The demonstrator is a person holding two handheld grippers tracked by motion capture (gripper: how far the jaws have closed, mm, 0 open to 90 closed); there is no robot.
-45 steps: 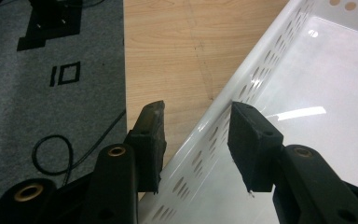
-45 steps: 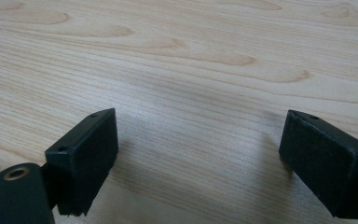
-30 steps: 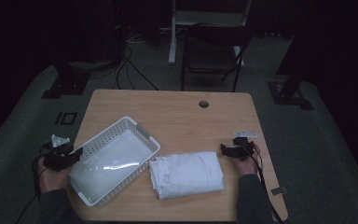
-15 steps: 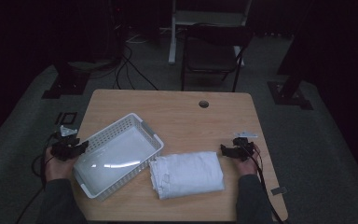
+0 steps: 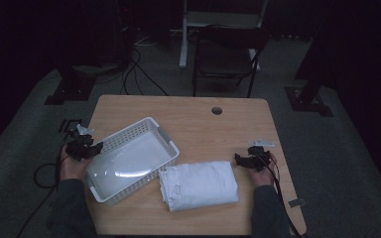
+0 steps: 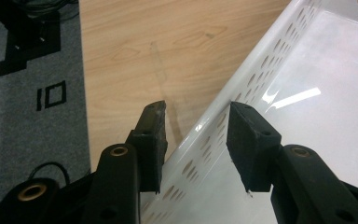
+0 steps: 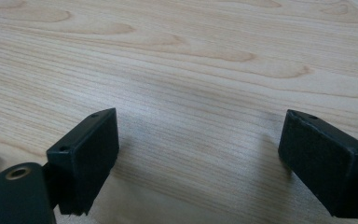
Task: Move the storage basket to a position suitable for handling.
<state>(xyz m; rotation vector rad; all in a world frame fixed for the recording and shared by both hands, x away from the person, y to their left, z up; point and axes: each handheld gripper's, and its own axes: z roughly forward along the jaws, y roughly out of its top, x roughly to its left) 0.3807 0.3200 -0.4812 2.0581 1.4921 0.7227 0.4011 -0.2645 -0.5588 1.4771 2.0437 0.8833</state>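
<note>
Your left gripper (image 6: 196, 140) straddles the basket (image 5: 129, 158) wall, jaws parted, unclamped; your right gripper (image 7: 205, 158) hovers wide open, empty, beside the towel (image 5: 198, 184). Close left next.

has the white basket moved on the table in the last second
Yes. The white basket has slid toward the table's far edge, nearer the cable hole, with the left gripper at its wall.

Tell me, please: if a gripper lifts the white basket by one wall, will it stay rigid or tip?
The white basket looks like thin perforated plastic, so it is probably light and fairly stiff. It holds nothing, so it should tilt only mildly. Its glossy wall may slip between the left gripper pads.
</note>
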